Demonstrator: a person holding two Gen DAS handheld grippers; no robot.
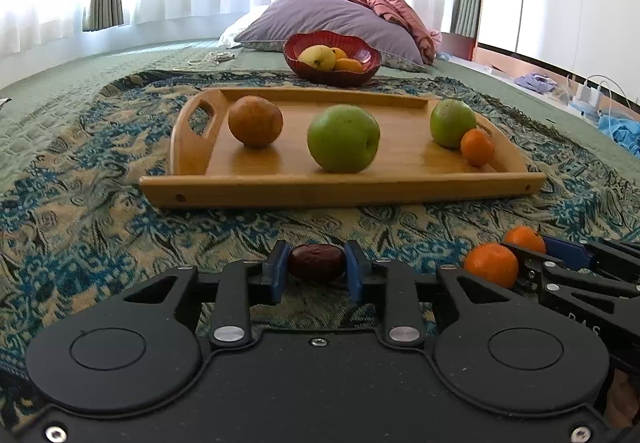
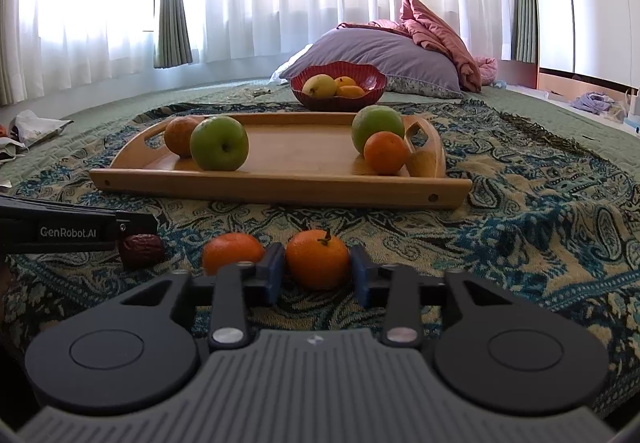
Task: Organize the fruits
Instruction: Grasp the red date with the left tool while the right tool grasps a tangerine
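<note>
My left gripper (image 1: 316, 265) has its blue pads against both ends of a dark red date (image 1: 316, 262) lying on the patterned blanket. My right gripper (image 2: 318, 267) has its pads on both sides of a mandarin (image 2: 318, 257) with a stem. A second mandarin (image 2: 232, 249) lies just left of it. The wooden tray (image 1: 340, 187) ahead holds a brown-orange fruit (image 1: 255, 120), two green apples (image 1: 343, 138) (image 1: 452, 122) and a small mandarin (image 1: 477, 146). A red bowl (image 1: 332, 57) behind it holds yellow and orange fruit.
The patterned blanket (image 2: 540, 203) lies over a green bedspread. A purple pillow (image 2: 380, 51) and pink bedding sit behind the bowl. Crumpled paper (image 2: 32, 127) lies far left. Cables and chargers (image 1: 588, 91) lie far right.
</note>
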